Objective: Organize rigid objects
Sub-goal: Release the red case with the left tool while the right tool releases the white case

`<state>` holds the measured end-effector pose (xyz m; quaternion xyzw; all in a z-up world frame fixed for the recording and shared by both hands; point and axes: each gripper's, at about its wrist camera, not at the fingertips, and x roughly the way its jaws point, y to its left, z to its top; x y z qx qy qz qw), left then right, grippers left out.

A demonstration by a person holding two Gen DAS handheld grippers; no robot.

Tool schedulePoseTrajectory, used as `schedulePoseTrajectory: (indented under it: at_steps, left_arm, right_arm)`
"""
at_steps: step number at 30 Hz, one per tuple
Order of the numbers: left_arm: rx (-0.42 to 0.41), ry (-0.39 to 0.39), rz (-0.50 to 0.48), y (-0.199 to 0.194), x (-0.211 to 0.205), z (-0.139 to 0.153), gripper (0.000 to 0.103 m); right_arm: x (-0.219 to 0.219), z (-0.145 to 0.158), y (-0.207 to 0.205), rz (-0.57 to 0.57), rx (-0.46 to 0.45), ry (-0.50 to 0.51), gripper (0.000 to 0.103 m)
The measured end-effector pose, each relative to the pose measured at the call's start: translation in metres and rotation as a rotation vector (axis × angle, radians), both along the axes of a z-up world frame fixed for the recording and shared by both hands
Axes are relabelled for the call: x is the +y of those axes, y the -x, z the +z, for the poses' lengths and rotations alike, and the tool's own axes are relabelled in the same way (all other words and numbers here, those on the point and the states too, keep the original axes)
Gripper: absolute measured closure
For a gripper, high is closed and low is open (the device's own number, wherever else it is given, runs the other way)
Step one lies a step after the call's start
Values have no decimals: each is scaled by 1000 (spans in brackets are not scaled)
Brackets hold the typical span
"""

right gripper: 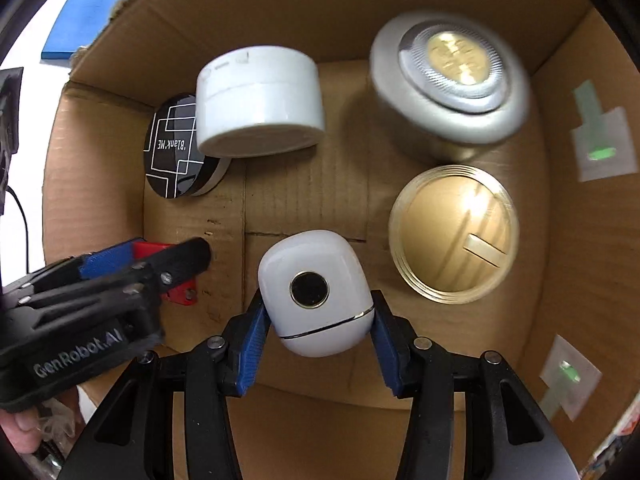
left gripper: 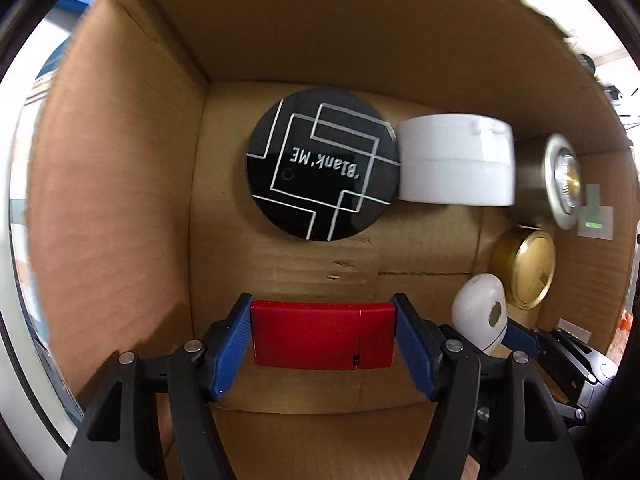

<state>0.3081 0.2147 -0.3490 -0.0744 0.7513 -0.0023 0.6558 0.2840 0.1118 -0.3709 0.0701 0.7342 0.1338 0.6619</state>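
Note:
Both grippers reach down into an open cardboard box. My left gripper is shut on a flat red case just above the box floor; it also shows in the right wrist view at the left. My right gripper is shut on a rounded white case with a dark round button; this case shows in the left wrist view at the right. On the floor lie a black round "Blank ME" compact, a white round jar, a silver jar and a gold round tin.
The box walls rise on all sides, with taped labels on the right wall. Bare cardboard floor lies between the objects. A blue surface shows outside the box's far-left rim.

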Motion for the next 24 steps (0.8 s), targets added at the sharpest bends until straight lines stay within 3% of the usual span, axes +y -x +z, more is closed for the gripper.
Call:
schedulePoseTrajectory:
  at_steps: [5,14,18,22,24]
  left_arm:
    - [36,17,8,0,1,-11,37]
    - [71,38,30,20,3,-10,34]
    - [42,33,47,32,1,10,21]
    - [1,26,60,43,-5,36,15]
    - [-20,25,65,52,-8,49,3]
  right_arm:
    - [9,-14,-6,7,28,-3,53]
    - [9,-12,-2,31,42,18,50]
    - [-2,7,3,21,6,35,30]
    - [-13,26,6,8,-22,49,19]
    - [-20,36,10,2,-36,54,11]
